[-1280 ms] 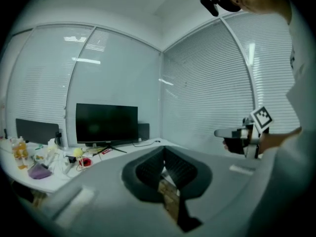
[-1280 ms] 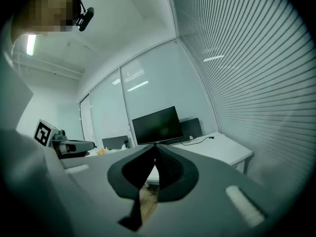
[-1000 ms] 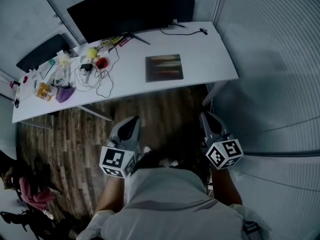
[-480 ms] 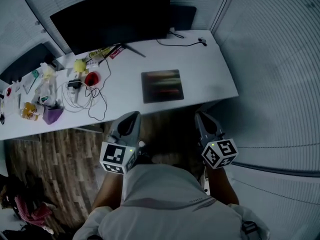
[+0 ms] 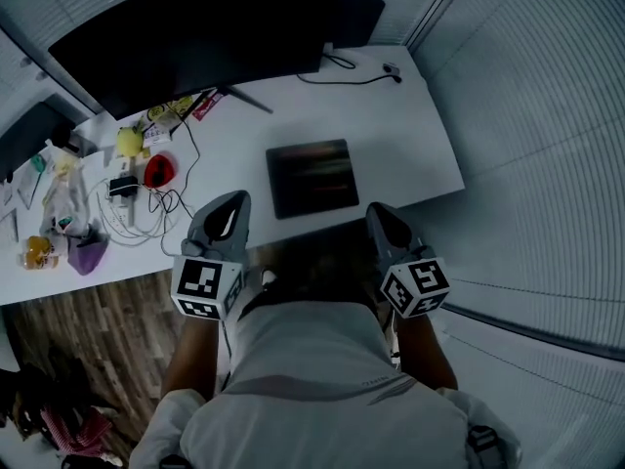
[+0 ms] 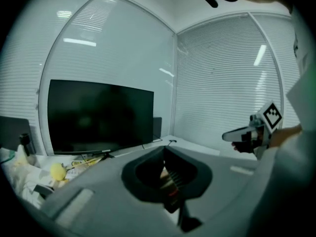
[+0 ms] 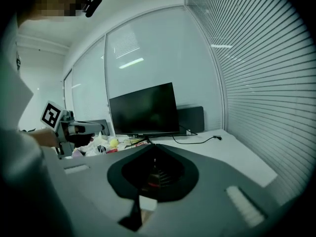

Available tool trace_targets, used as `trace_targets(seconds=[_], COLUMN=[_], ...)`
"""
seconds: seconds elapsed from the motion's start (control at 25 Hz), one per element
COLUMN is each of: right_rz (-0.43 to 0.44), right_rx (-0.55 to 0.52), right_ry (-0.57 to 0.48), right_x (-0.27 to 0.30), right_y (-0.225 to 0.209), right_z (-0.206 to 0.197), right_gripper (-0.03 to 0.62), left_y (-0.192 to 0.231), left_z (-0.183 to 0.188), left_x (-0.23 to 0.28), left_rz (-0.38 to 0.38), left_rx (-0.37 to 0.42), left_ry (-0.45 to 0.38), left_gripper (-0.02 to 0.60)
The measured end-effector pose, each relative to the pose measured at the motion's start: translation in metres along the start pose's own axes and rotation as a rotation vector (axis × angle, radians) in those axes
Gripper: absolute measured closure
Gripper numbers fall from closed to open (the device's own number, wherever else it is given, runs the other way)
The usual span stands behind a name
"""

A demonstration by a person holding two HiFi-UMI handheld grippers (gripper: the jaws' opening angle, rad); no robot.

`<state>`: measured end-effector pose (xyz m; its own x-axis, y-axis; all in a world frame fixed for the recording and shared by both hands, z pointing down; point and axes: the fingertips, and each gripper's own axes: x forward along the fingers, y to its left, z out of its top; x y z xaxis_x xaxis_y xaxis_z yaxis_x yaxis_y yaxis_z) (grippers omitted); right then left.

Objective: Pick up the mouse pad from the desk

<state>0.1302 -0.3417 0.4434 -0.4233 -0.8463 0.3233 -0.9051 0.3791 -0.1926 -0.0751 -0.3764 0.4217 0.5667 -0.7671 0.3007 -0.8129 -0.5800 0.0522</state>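
Off to the left of our left gripper [image 5: 230, 201] we see a tangle of cables [image 5: 146, 208] on the white desk [image 5: 410, 135]. Its jaws are pressed together, gripping nothing. Just ahead, between our two grippers, the dark mouse pad [image 5: 312, 177] lies flat near the desk's front edge. Our right gripper [image 5: 377, 211] is closed too, and empty, just short of the pad's right corner.

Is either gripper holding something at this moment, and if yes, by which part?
Nothing is held. The left gripper and the right gripper both have their jaws together and empty. The mouse pad lies flat on the desk, untouched.
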Motion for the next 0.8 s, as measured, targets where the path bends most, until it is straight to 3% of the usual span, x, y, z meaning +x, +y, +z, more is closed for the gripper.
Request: trace_targets(seconds=[0.16,0.44,0.56,0.68,0.8], right_rz=[0.016,0.163,0.213,0.207,0.168], right_rx=[0.014,-0.02,-0.05,-0.072,-0.075], right_ry=[0.06,0.16,0.225,0.271,0.339], right_x=[0.024,0.075,0.1,0.115,0.126], right_y=[-0.034,-0.111,-0.137,-0.148,-0.15], right_z=[-0.008,-0.015,-0.026,-0.035,-0.051], right_gripper=[0.588,0.588,0.587,0.586,0.501], left_y=[-0.001,-0.022,-0.028,-0.027,-0.022], left_z=[-0.005,-0.009,-0.011,-0.011,-0.028], left_x=[0.039,0.102,0.118,0.127,0.138], left_rz=[0.02,0.149,0.18,0.191,0.168], left_rx=[-0.031,-0.088,-0.086,-0.087,-0.118], left_ry=[0.04,0.099,0.096,0.09,0.154], left_gripper=[0.578,0.578,0.578,0.578,0.572])
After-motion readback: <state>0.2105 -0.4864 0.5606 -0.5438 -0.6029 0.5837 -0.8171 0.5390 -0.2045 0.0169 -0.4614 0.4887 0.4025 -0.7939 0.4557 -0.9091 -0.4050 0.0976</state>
